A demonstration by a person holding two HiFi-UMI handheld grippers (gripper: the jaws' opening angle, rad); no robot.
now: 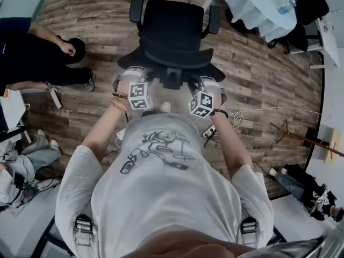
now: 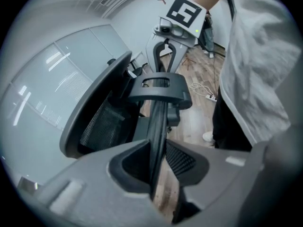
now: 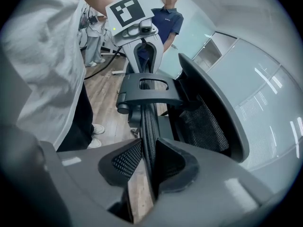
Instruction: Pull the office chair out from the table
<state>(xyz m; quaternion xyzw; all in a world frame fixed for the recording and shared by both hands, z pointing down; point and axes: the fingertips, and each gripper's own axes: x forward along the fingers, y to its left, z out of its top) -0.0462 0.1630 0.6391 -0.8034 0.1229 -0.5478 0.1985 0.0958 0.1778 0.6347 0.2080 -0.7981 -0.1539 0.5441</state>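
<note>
Both grippers are clamped on the same part. The left gripper (image 2: 158,171) has its jaws drawn in to a narrow gap, with the thin dark top rim of the backrest (image 2: 158,126) pinched between the pads. The right gripper (image 3: 149,169) bites that rim the same way on the far side of the central bracket (image 3: 151,96). In the head view they sit a little apart, either side of the backrest's middle, and point steeply down, with the person just behind.

The office chair (image 1: 171,23) stands on the wood floor (image 1: 258,74) with its seat facing away from the person. It is well apart from what looks like a cloth-covered table (image 1: 260,7) at the upper right, though the view is too warped there to be sure.

The chair is probably heavy but should roll; its base is hidden under the seat. The rim looks like stiff, smooth plastic, a sounder hold than the soft mesh below it. An uneven pull would likely swivel the seat, and a pull this high may tip the backrest.
</note>
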